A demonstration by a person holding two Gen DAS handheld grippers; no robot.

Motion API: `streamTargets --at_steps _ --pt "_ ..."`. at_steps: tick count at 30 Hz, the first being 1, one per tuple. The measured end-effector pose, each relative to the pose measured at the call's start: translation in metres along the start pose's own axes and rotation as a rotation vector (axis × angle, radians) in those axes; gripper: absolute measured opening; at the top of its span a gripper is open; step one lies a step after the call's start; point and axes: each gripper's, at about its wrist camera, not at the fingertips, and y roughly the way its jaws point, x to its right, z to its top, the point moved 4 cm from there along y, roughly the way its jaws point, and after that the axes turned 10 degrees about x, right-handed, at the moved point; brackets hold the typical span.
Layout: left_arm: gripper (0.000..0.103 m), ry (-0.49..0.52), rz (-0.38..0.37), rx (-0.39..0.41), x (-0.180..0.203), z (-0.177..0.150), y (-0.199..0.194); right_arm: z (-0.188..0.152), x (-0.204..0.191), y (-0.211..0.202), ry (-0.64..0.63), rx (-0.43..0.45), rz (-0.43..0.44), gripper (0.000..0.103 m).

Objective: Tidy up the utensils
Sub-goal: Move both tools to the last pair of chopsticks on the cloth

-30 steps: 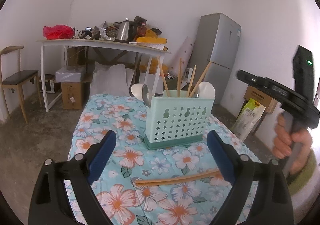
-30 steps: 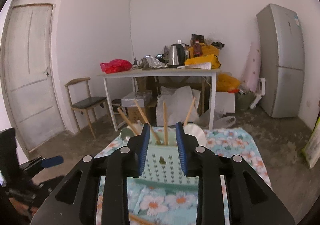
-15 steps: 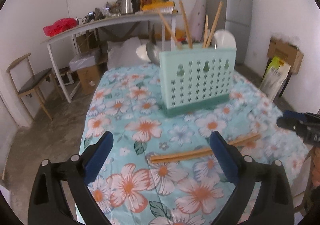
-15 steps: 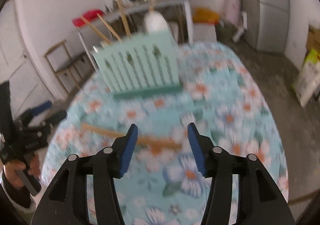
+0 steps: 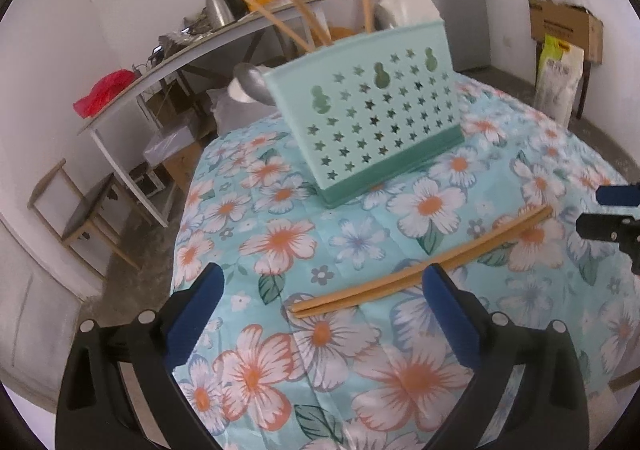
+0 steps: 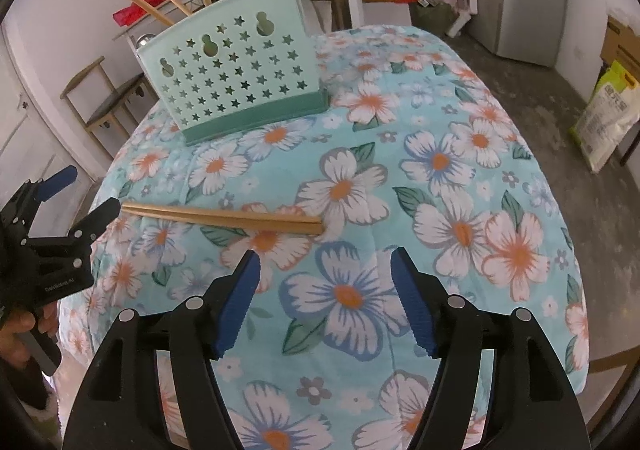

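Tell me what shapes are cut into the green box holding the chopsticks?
Little stars, plus three gourd-shaped holes near the top of the mint-green plastic utensil holder. The right wrist view shows them best.

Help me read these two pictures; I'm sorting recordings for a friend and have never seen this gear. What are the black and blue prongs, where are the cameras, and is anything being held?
No robot here: a person holds a two-finger clamp in each hand, each with a wide-angle camera looking along its fingers. One picture comes from the left gripper, the other from the right gripper; each also catches the other at its edge. Below is a table with a floral tablecloth. On it stands a mint utensil holder with chopsticks and spoons sticking out, and a loose pair of chopsticks lies flat. Nothing is held: both sets of jaws are opening, with only cloth showing between the right gripper's.
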Motion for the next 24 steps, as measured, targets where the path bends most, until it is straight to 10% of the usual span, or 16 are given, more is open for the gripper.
streamTargets --at_steps 24 --pt "0.097 0.179 -0.018 0.015 0.042 -0.005 0.013 -0.01 0.01 0.008 0.039 -0.041 0.026 0.067"
